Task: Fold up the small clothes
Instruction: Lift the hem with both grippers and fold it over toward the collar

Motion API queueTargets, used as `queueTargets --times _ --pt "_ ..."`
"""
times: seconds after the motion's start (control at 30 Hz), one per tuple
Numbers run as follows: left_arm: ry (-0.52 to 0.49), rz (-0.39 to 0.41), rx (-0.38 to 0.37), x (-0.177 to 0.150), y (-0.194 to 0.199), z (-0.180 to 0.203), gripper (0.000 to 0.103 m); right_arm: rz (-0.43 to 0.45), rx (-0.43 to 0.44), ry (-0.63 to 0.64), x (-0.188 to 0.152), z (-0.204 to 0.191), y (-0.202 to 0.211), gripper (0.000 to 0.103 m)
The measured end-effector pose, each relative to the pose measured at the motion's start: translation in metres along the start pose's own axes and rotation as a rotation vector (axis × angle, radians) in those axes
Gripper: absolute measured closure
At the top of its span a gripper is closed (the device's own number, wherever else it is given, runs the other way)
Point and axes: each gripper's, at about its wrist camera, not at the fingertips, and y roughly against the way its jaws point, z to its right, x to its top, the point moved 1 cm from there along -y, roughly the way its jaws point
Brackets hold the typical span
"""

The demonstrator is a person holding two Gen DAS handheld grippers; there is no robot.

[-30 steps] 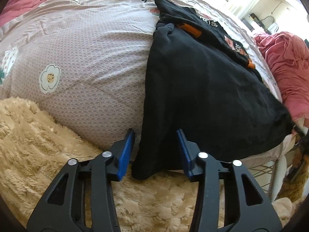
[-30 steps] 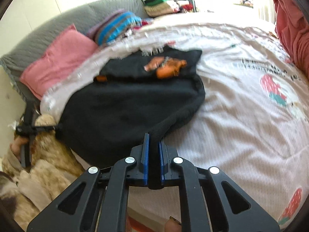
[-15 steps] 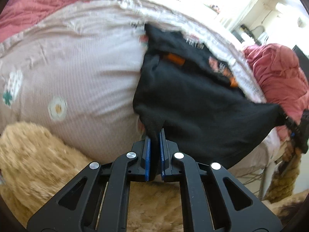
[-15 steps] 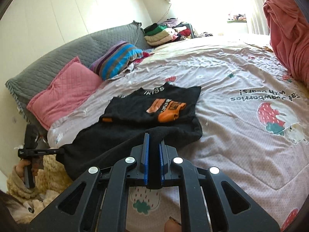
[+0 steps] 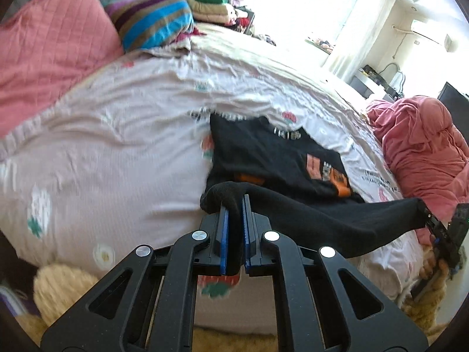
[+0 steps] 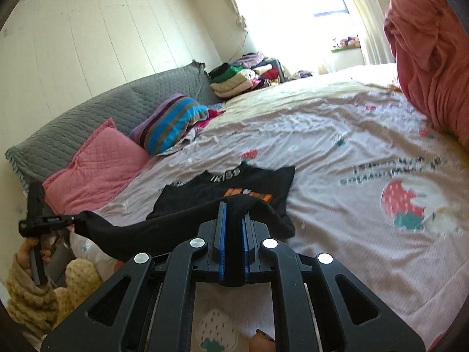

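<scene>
A black T-shirt [image 5: 272, 158] with orange print lies on the pinkish bedspread [image 5: 117, 146]; it also shows in the right wrist view [image 6: 234, 187]. Its near hem [image 5: 337, 220] is lifted and stretched between both grippers above the bed edge. My left gripper [image 5: 233, 205] is shut on one hem corner. My right gripper [image 6: 233, 208] is shut on the other corner, and the hem [image 6: 146, 228] runs left to the other gripper [image 6: 44, 223]. The right gripper also shows at the right edge of the left wrist view [image 5: 439, 228].
A pink pillow [image 6: 99, 167] and a striped pillow [image 6: 170, 123] lie against the grey headboard [image 6: 88, 117]. A red bundle of fabric [image 5: 419, 152] sits on the bed's right side. Folded clothes [image 6: 234, 79] are stacked at the far end. A beige fluffy blanket [image 5: 64, 287] lies below the bed edge.
My left gripper closed on the shirt's hem corner. Both grippers then rose and moved forward over the bed, lifting the hem and carrying it toward the shirt's top.
</scene>
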Motion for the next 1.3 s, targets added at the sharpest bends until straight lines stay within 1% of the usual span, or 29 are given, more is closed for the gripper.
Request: queueTargets --times 0.1,0.17,0.23,0.33,0.5,0.67,1.0,1.3 --pt "-0.012 0.021 0.014 0.019 -0.001 0.006 0.101 0.016 -0.008 0.012 0.012 0.001 -0.006 0.095" --pt "-0.009 0.029 0.018 0.027 -0.003 0.006 0.101 0.022 -0.013 0.016 0.019 0.002 -0.011 0.095" --pt "-0.013 0.040 0.041 0.037 -0.006 0.009 0.101 0.027 -0.024 0.028 0.025 0.003 -0.016 0.095" --pt "-0.008 0.048 0.056 0.047 -0.012 0.011 0.101 0.032 -0.039 0.052 0.037 0.005 -0.027 0.095" --pt "0.004 0.053 0.071 0.064 -0.023 0.010 0.101 0.030 -0.048 0.063 0.053 0.011 -0.045 0.095" --pt "-0.006 0.039 0.101 0.078 -0.038 0.009 0.101 0.020 -0.049 0.052 0.064 0.017 -0.061 0.095" --pt "-0.006 0.025 0.127 0.098 -0.074 0.002 0.101 -0.009 -0.080 0.021 0.069 0.033 -0.098 0.095" --pt "0.013 -0.008 0.134 0.098 -0.111 -0.010 0.101 -0.068 -0.142 0.024 0.062 0.047 -0.141 0.095"
